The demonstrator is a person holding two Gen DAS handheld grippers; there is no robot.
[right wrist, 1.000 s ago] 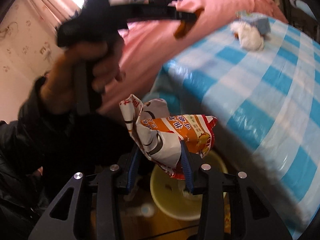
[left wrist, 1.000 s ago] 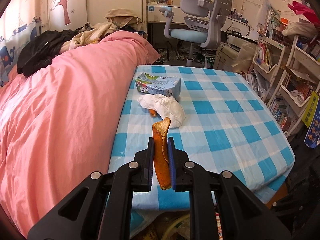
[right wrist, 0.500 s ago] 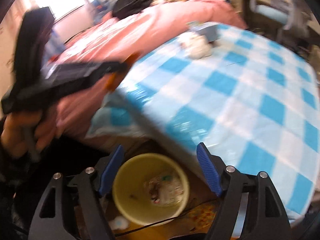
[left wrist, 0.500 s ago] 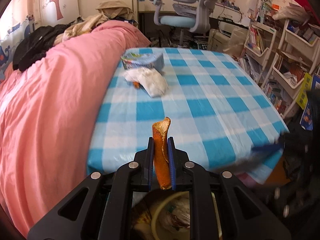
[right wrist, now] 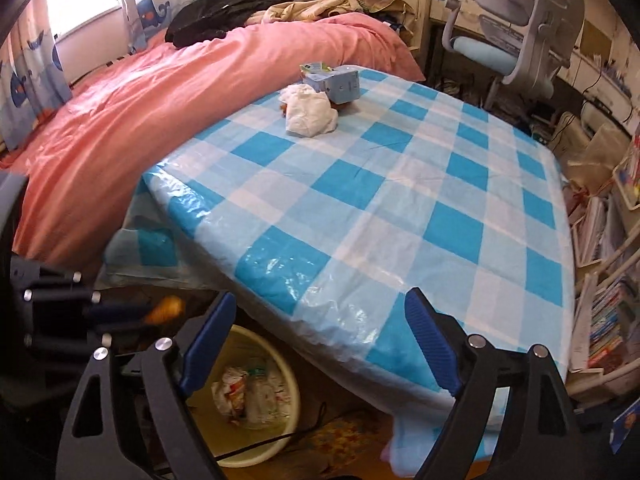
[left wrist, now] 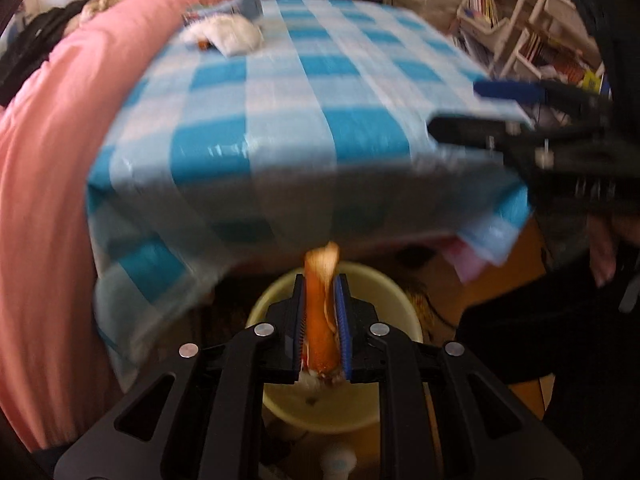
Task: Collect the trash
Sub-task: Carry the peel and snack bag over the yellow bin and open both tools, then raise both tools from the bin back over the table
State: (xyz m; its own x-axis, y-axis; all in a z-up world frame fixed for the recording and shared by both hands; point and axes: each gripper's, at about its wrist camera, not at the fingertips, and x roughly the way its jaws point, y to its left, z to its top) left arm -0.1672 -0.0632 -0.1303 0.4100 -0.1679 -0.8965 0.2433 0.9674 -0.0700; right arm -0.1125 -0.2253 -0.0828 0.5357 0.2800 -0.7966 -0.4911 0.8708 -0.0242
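Peel: I see the orange peel [left wrist: 319, 312] standing upright low in the centre of the left wrist view, directly over the yellow bin [left wrist: 394, 300].
Left gripper: my left gripper [left wrist: 320, 320] has its blue pads against both sides of the peel; the jaws have just been opening slightly, yet the peel sits between them and I read it as gripped. In the right wrist view the same tool shows at the left edge, blurred, with the peel tip [right wrist: 166, 307] orange beside it.
Right gripper: my right gripper [right wrist: 320, 344] stands wide apart at the bottom of its own view, nothing between the blue pads [right wrist: 430, 344]; the jaws have just been opening.
Bin: it sits on the floor under the near table edge, lower left of the right wrist view [right wrist: 280, 436]; a crumpled snack wrapper [right wrist: 236, 390] and clear plastic lie inside.
Table: blue-and-white checked cloth [right wrist: 360, 184] fills the middle of the frame.
Remaining trash: a crumpled white tissue [right wrist: 310, 114] touches a small blue carton [right wrist: 336, 82] at the far side of the table, upper centre, well apart from both grippers.
Surroundings: pink duvet [right wrist: 140, 92] at left, desk chair [right wrist: 516, 28] at upper right.
Image quality: the left wrist view is motion-blurred; I cannot tell fine detail on the peel.
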